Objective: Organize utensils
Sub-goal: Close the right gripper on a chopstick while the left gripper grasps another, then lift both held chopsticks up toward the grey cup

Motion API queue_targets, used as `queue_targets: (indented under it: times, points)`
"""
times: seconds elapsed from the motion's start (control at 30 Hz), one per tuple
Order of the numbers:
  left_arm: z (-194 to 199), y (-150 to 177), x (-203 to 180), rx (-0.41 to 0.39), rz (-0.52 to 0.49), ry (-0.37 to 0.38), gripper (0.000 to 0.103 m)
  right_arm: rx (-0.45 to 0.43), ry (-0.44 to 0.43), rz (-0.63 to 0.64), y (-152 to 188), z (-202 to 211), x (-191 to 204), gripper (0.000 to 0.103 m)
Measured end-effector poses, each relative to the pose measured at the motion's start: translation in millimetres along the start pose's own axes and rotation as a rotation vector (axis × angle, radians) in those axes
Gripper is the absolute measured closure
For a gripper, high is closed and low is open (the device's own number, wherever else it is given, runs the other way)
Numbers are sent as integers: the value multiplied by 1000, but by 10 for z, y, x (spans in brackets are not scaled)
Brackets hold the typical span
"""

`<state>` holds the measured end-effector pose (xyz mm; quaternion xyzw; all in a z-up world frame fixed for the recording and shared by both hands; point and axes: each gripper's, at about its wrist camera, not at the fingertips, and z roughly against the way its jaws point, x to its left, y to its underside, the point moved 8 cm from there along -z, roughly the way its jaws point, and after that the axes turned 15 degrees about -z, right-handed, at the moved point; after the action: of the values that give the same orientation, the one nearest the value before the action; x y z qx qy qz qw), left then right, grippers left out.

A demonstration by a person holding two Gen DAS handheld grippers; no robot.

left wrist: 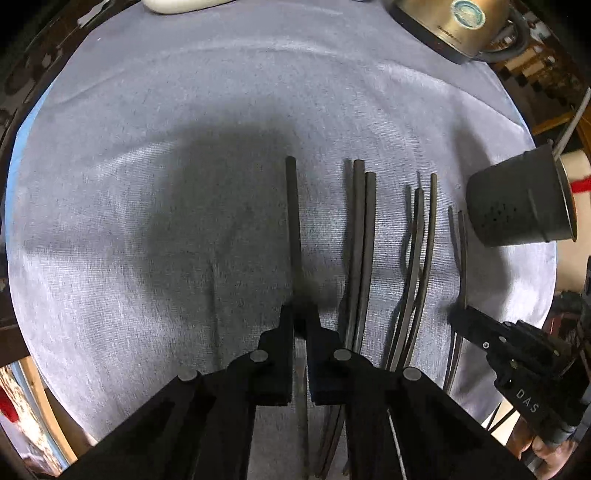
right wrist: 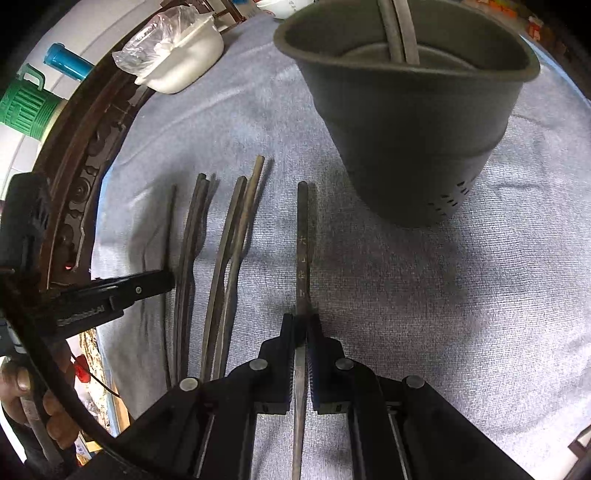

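Two grippers, one chopstick each

The left gripper (left wrist: 300,314) pinched a chopstick (left wrist: 293,221) lying on the grey cloth (left wrist: 166,184). The right gripper (right wrist: 302,325) pinched another chopstick (right wrist: 303,251) near the dark holder (right wrist: 406,140) (two sticks already stood inside).

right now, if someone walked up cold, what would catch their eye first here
Dark chopsticks lie in a row on the grey cloth, and each gripper is shut on one: the left gripper on the leftmost chopstick, the right gripper on the chopstick nearest the cup. The dark cup stands just beyond the right gripper with two chopsticks already in it. A metal kettle sits at the cloth's far edge.
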<state>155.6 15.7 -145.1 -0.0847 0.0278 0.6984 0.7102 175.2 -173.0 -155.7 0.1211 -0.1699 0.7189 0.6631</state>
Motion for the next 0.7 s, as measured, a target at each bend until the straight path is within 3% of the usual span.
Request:
queue_targets:
  times: [0.17,0.4,0.57,0.7]
  points:
    - [-19,63,66,72,-51,27,97,19,17,26,-17,1,20,95]
    - [-75,72,136,160,-87,40,97,87,113,97,-58,-118,205,94]
    - [-154,-119,-10,161,-128,15,97,134,179,138,-84,-179,305,93]
    - [-128,-54,19,118,-114,34,97,121,205,158,-86,-200,388,96]
